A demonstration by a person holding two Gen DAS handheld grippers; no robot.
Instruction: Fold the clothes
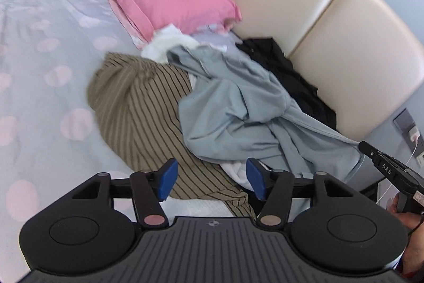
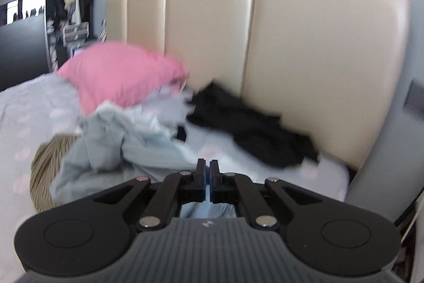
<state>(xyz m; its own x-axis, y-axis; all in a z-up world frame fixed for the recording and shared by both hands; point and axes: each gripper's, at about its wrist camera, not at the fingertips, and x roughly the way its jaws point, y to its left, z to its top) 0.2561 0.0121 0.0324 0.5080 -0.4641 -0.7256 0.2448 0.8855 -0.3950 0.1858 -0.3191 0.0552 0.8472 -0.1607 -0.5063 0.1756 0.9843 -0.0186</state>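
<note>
Left wrist view: the left hand-held gripper [image 1: 209,181] was held wide, empty, above the pile on the bed [image 1: 39,70]. Ahead and left of it lay the striped garment [image 1: 137,108]; ahead and right, the pale blue garment [image 1: 238,113], an edge of which was pinched by the right hand-held gripper [image 2: 207,169], its jaws nearly closed on the cloth. A tangled sleeve could be dragged along, so the black garment [image 1: 286,76] or the striped one might be pulled off the pile.

soft, even daylight, no hard shadows. mild sheen on the headboard [image 2: 318,57]. right wrist view is smeared with motion blur, the clothes pile [image 2: 127,134] worst; left view sharper. fisheye bends edges, corners go black.
</note>
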